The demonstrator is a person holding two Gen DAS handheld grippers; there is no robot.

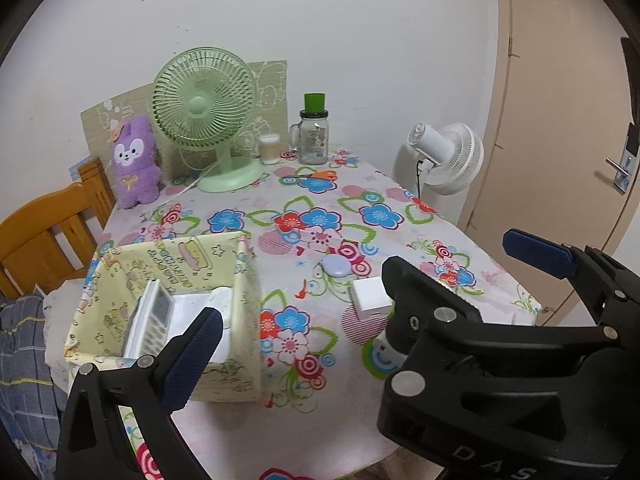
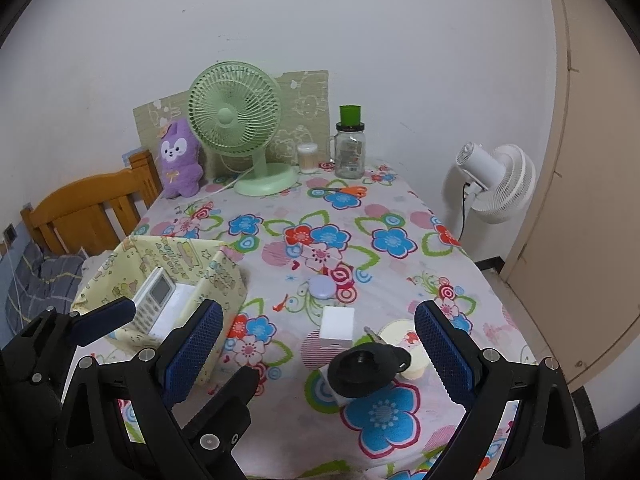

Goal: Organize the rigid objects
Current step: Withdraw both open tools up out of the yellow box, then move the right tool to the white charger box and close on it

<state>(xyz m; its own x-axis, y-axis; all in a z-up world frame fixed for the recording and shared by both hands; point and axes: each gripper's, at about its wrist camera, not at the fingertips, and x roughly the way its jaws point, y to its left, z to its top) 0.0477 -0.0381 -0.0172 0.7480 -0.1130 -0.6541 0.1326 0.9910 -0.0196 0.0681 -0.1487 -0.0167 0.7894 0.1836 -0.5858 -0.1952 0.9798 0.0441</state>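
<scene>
Both blue-padded grippers, left and right, gape wide, empty. Between right fingertips: small white rigid plastic cube on floral tablecloth. Likely light, stiff, smooth; grip flat sides. Yellow patterned fabric box lies left, near.

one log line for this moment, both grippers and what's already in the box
left gripper: open, empty | right gripper: open, empty | yellow box: holds remote | white cube, lilac disc: on table
</scene>
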